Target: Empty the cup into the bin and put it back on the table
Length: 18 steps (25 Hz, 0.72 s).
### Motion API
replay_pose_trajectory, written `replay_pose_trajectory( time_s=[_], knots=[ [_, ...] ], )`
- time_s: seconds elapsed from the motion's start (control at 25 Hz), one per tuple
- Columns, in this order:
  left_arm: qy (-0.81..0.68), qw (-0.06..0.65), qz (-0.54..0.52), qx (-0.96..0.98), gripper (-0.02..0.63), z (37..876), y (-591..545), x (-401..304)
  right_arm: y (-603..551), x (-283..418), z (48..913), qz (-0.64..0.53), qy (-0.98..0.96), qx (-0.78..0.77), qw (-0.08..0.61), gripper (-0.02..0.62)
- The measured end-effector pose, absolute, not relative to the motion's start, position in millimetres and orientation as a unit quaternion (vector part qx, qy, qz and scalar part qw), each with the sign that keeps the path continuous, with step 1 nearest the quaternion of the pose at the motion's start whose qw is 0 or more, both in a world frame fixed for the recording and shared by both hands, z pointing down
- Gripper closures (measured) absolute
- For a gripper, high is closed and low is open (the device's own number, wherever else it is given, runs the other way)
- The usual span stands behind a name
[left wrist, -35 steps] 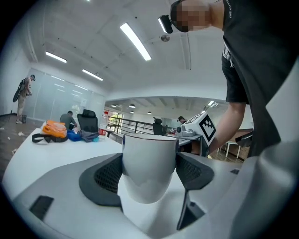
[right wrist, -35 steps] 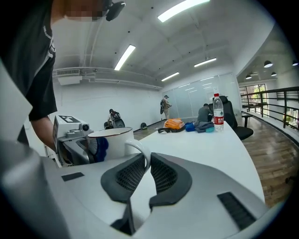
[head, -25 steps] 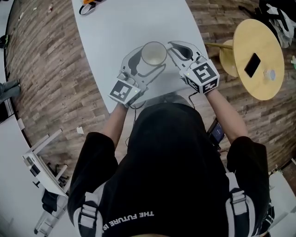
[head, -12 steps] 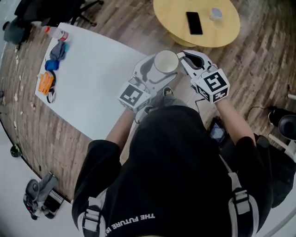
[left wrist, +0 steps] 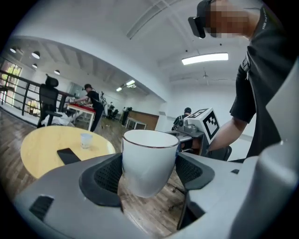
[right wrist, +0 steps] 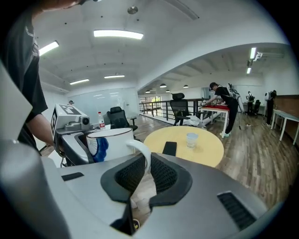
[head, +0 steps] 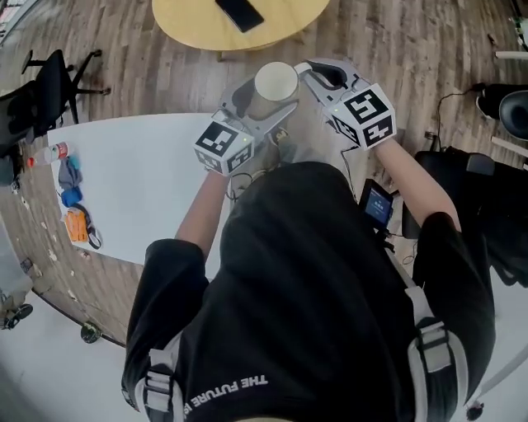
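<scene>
A white cup [head: 275, 82] with a thin dark rim hangs upright above the wooden floor, carried by both grippers. My left gripper [head: 266, 103] is shut on the cup's body; in the left gripper view the cup [left wrist: 149, 161] sits squeezed between the two dark pads [left wrist: 108, 175] of the left gripper [left wrist: 148, 176]. My right gripper [head: 312, 72] is shut on the handle; in the right gripper view the handle [right wrist: 142, 151] runs down between the pads of the right gripper [right wrist: 142, 176], and the cup's body [right wrist: 110, 142] shows a blue mark. What is inside the cup is hidden. No bin is in view.
The white table [head: 140, 181] lies to my left, with small items [head: 70, 202] at its far end. A round yellow table [head: 272, 25] with a phone [head: 239, 10] stands just ahead. An office chair [head: 49, 86] stands at the left. Cables and a device [head: 378, 206] are by my right side.
The person has turned away from the white table with the cup held in both grippers. The cup was over the table and is now over the floor beside the round yellow table.
</scene>
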<state>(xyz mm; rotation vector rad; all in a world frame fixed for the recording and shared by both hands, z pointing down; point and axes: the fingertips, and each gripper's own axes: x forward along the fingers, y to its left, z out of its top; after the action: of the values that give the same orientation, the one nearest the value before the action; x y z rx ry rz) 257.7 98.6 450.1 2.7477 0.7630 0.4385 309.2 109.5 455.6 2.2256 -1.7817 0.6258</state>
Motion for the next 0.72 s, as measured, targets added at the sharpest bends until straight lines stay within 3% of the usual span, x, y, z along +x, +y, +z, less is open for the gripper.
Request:
replay_pose_trajectory(
  time_s=[0.32, 0.72],
  knots=[
    [0.269, 0.313, 0.281, 0.866, 0.249, 543, 117, 257, 138, 299, 566, 0.439, -0.566, 0.694, 0.065, 0.546],
    [0.231, 0.422, 0.343, 0.807, 0.249, 622, 122, 233, 149, 267, 652, 0.565, -0.528, 0.631, 0.066, 0.546]
  ],
)
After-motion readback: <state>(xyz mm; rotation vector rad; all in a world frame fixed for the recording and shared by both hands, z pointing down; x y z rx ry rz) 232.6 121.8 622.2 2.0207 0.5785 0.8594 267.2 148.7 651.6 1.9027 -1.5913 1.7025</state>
